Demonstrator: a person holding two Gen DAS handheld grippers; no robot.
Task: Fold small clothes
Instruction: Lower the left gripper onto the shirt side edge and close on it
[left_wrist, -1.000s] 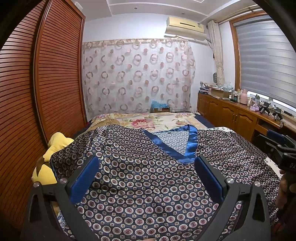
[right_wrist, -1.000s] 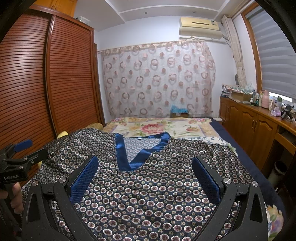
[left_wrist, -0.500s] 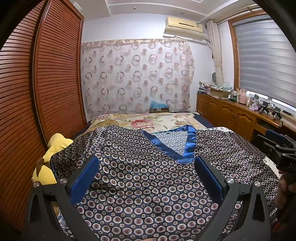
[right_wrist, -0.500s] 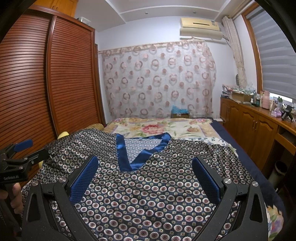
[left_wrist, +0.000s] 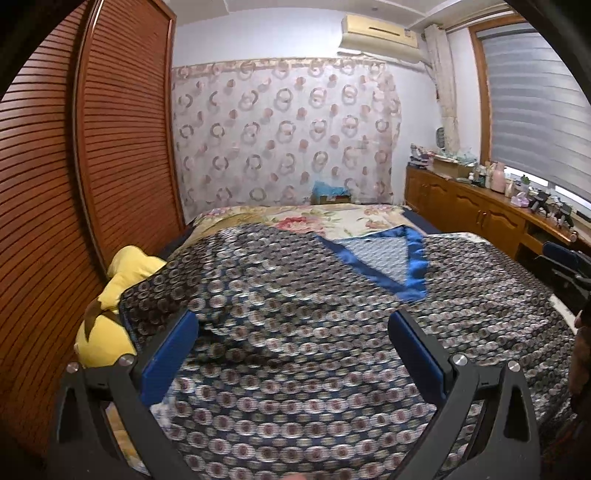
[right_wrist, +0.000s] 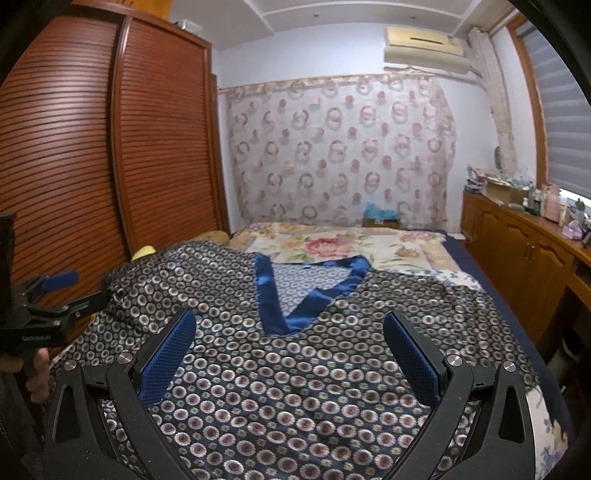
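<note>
Patterned garment (left_wrist: 295, 350) lies spread over the bed (left_wrist: 347, 221), filling the lower half of both views; its near hem is cut off by the bottom frame edge and partly hidden behind the tong frames. In the left wrist view the fabric print is smeared by motion blur, circles hard to make out; right wrist view is sharp, garment (right_wrist: 314, 369) with blue satin V-neck (right_wrist: 295, 295) at centre frame. Left tongs (left_wrist: 295, 354) spread wide, blue pads well apart, nothing between them; right tongs (right_wrist: 291, 350) likewise wide and holding nothing. Left view alone shows the yellow plush toy (left_wrist: 122, 288) at lower left, partly tucked under the garment's edge; right view gives only a sliver of yellow (right_wrist: 146, 253) beside the wardrobe (right_wrist: 74, 166). Right view shows the left tongs from outside at the left edge, tip at the garment's sleeve edge, contact too small to judge, a hand (right_wrist: 35, 373) below them partly cut off. Left view shows the right tongs' dark body only at the far right edge, cropped. Against half a second ago: both views sit lower and nearer the cloth, the neckline has shifted right in the left view, and the garment's left side has bunched up; tongs spread unchanged
</note>
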